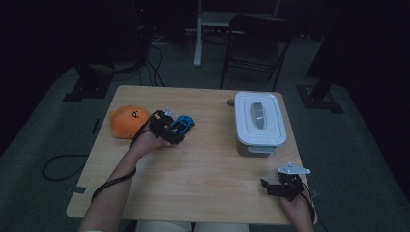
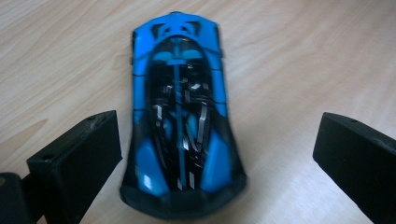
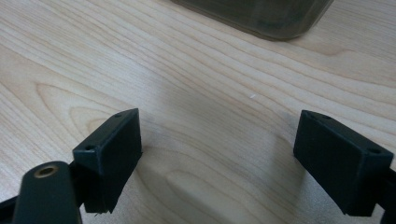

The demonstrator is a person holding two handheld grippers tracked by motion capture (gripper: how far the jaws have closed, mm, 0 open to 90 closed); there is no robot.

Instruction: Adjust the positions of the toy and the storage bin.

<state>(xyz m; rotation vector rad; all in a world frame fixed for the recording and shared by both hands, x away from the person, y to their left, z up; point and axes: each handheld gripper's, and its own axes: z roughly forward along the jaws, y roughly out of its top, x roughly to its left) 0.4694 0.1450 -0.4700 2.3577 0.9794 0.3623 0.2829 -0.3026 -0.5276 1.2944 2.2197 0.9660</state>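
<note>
Forearms entered from the near edge of the bench (image 1: pixel 203 164), one tool per hand. At the left, an orange plush toy (image 1: pixel 128 121) lay near the left edge, apart from the work and untouched. Just beside it, the left gripper (image 1: pixel 175 128) was positioned over the blue toy car (image 1: pixel 183 123), which rested on the bench left of centre, toward the far edge. In the left gripper view the jaws stood wide apart, one on each flank of the car (image 2: pixel 180 116), neither touching it; this straddling alignment appeared to be preparation for a side grasp along the body. Further right, a lidded white container (image 1: pixel 258 123) sat near the right edge, its lid in place, plausibly the intended destination. At the near right corner, the right gripper (image 1: pixel 270 187) was held low over bare wood, jaws spread and empty, probably parked clear of the left tool's working area.
</note>
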